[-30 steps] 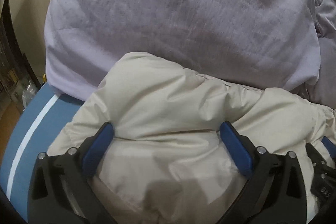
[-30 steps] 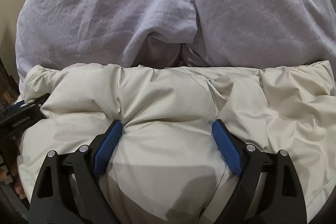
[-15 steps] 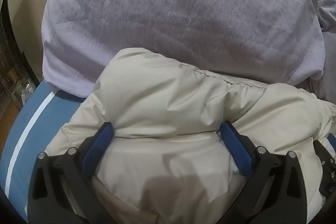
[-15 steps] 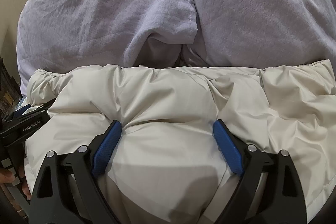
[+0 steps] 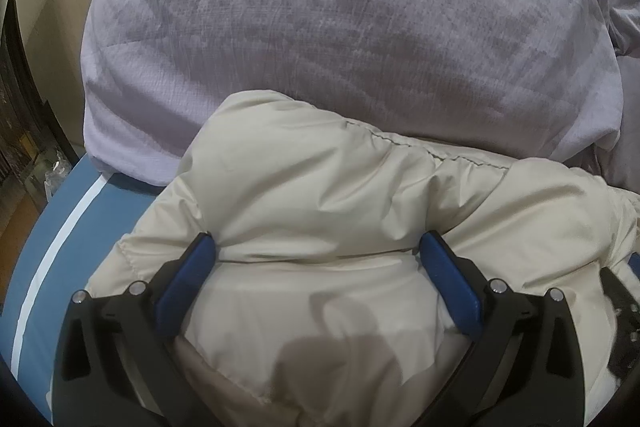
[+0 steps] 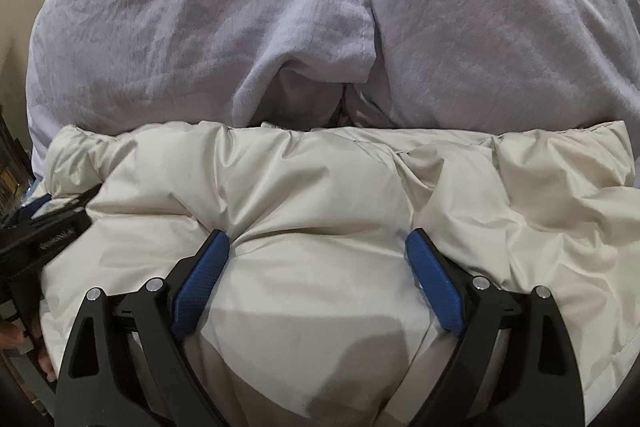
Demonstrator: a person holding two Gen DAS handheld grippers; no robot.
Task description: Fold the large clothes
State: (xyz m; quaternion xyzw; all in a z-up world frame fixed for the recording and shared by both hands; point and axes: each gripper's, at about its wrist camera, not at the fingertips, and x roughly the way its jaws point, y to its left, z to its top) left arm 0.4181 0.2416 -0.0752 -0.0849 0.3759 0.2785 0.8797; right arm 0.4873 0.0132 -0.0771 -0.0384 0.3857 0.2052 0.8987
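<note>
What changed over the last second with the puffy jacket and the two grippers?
In the left wrist view, the cream jacket slid up and forward against the lavender pillow, covering more of the blue mattress. In the right wrist view, the left gripper body shows more at the edge. Both the left gripper and right gripper stayed open, pressed into the jacket; nothing grabbed or released.
</note>
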